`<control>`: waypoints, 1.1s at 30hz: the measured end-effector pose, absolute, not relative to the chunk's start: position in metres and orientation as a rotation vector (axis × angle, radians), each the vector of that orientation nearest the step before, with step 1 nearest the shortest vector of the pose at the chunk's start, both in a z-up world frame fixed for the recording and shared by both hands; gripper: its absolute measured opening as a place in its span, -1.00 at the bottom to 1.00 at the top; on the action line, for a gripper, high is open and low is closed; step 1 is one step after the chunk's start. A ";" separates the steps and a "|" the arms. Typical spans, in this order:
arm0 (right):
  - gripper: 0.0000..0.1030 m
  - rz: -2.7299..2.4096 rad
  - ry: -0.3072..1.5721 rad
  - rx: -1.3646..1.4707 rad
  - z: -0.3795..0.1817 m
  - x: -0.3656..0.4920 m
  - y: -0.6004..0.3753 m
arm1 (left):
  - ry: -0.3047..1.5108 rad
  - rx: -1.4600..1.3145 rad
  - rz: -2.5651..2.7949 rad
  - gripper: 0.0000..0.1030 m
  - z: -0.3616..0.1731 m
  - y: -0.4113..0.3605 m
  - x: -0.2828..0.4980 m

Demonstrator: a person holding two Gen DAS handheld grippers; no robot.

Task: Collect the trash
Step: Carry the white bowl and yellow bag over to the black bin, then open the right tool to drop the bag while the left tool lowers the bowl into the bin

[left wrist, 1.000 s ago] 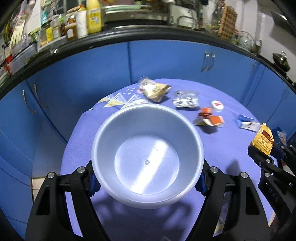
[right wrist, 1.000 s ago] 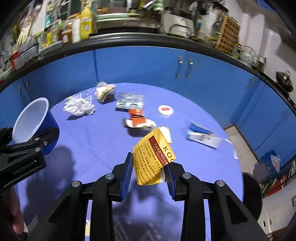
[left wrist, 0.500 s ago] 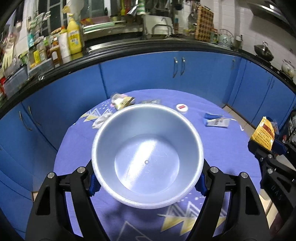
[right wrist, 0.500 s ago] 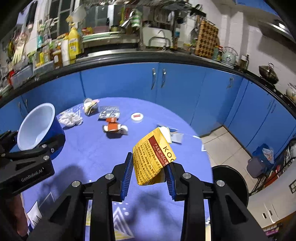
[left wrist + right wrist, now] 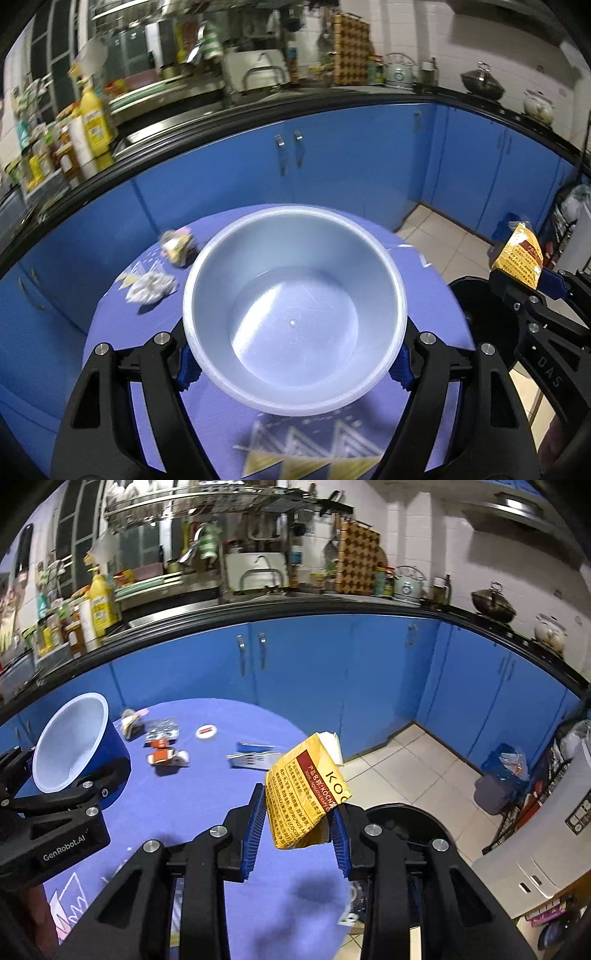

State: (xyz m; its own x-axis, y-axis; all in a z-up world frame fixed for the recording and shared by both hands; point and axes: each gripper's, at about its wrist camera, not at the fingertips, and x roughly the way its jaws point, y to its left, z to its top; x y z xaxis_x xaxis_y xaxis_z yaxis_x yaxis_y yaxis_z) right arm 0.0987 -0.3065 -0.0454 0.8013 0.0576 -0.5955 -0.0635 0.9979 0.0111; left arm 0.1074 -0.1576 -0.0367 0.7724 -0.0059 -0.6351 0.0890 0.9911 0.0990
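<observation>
Trash in hand comes first: the yellow packet (image 5: pixel 308 794) sits clamped between the blue pads of the right hand-held gripper (image 5: pixel 297 825), tilted, its torn white top pointing up and away. Compared with a second ago, the view past it has swung: then the packet hung over the purple cloth of the round counter (image 5: pixel 177 805); now it hangs at the counter's edge, with the open black bin (image 5: pixel 406 821) on the floor showing just behind and below the right pad. The grip itself looks unchanged. I judge this to be the carry to the bin nearly done, the release not yet made.

The left hand-held gripper (image 5: pixel 295 363) holds the pale bowl (image 5: pixel 295 306), blue outside, its pads pressed on the bowl's two sides; the bowl is empty inside. It too has swung along, and the left wrist view now takes in the black bin at its right, with the packet above it. From the right wrist view the bowl rides at the far left, above the counter.

Farther off, loose trash lies on the cloth: an orange and white wrapper (image 5: pixel 166 755), a blue and white carton (image 5: pixel 255 758) lying flat near the edge, a clear crumpled wrapper (image 5: pixel 160 731), a small round lid (image 5: pixel 207 732), and a crumpled white tissue (image 5: pixel 149 288) with a balled wrapper (image 5: pixel 177 245) beyond it. So most of the collecting, as I read it, remains ahead.

Blue cabinets (image 5: pixel 303 672) close the background.
</observation>
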 end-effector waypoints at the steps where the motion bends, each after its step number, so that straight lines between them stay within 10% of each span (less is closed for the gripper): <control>1: -0.37 0.054 0.634 -0.006 -0.045 0.098 -0.314 | 0.682 0.127 -0.066 0.48 -0.035 -0.164 0.109; 33: -0.22 -0.141 0.623 0.040 -0.057 0.151 -0.424 | 0.678 0.218 -0.209 0.48 -0.038 -0.288 0.183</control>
State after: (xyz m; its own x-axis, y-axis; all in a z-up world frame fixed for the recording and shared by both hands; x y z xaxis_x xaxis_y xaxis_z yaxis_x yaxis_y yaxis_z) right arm 0.1514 -0.4236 -0.0567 0.8027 -0.1194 -0.5843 0.1433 0.9897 -0.0054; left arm 0.1832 -0.2875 -0.0379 0.7594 -0.1202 -0.6394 0.2611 0.9565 0.1303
